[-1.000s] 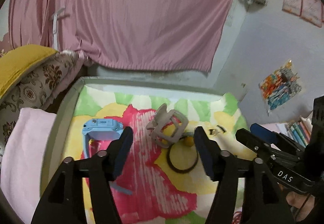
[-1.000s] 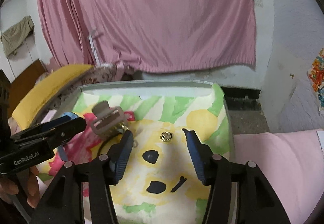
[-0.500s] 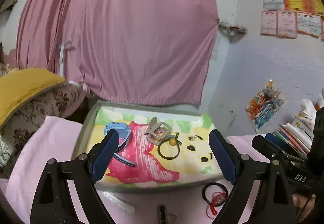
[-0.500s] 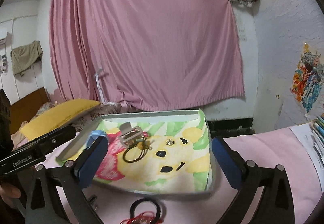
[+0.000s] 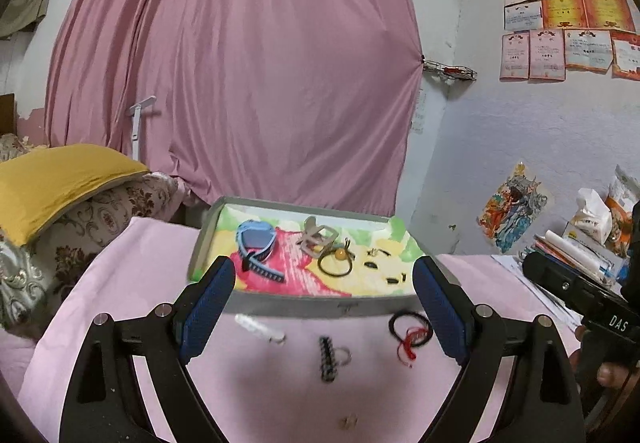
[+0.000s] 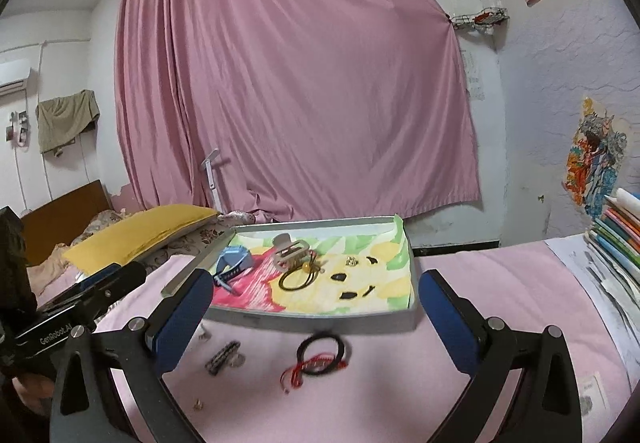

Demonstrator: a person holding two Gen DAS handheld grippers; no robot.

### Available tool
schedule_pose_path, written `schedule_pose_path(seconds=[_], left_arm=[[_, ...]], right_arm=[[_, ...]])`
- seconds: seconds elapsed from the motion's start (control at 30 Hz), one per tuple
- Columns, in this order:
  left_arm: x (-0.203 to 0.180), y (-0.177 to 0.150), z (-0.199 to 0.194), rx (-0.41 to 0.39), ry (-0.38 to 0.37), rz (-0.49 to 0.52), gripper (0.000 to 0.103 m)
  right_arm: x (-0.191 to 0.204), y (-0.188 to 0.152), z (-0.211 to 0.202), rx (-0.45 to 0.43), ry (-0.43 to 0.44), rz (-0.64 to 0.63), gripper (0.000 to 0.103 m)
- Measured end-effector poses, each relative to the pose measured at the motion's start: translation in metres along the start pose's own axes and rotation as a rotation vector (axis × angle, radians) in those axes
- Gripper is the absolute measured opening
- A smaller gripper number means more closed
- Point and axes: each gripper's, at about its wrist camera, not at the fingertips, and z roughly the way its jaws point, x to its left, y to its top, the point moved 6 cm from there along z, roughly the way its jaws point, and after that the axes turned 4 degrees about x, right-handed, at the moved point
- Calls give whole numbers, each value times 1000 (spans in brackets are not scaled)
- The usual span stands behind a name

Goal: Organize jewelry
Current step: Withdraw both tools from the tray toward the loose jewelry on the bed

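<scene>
A shallow grey tray (image 5: 304, 306) (image 6: 320, 319) with a colourful cartoon lining sits on the pink cloth. It holds a blue watch (image 5: 256, 243) (image 6: 234, 261), a beige hair claw (image 5: 316, 237) (image 6: 289, 251), a black hair tie with a yellow bead (image 5: 335, 263) (image 6: 298, 277) and a small earring (image 6: 351, 261). In front of the tray lie a black-and-red cord bracelet (image 5: 410, 329) (image 6: 320, 357), a dark hair clip (image 5: 327, 359) (image 6: 222, 357), a clear clip (image 5: 260, 327) and a tiny stud (image 5: 349, 421) (image 6: 197, 405). My left gripper (image 5: 324, 307) and right gripper (image 6: 316, 307) are open, empty, held back over the cloth.
A yellow pillow (image 5: 56, 179) and patterned cushions (image 5: 88, 219) lie left of the tray. Books and papers (image 6: 616, 239) are stacked at the right. A pink curtain (image 5: 240, 75) and the wall stand behind the tray.
Both grippers have pulled back from close over the tray and opened wider. The loose items on the cloth in front of the tray have come into view.
</scene>
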Motion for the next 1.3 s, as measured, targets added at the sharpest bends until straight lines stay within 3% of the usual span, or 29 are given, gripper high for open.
schedule_pose_path(seconds=[0.33, 0.73, 0.83, 1.03, 1.2, 1.3], left_arm=[[1, -40, -6, 53, 27, 42, 87], [10, -85, 17, 264, -45, -13, 86], [5, -92, 19, 292, -62, -13, 86], [-5, -104, 27, 363, -87, 15, 64], [-10, -108, 30, 382, -77, 48, 52], [-13, -108, 32, 394, -77, 64, 38]], right_arm=[[18, -48, -5, -4, -47, -82, 103], [10, -91, 29, 209, -15, -94, 102], [7, -98, 34, 250, -3, -87, 90], [5, -107, 41, 333, 35, -77, 76], [8, -109, 45, 379, 55, -103, 69], [10, -109, 50, 408, 77, -108, 65]])
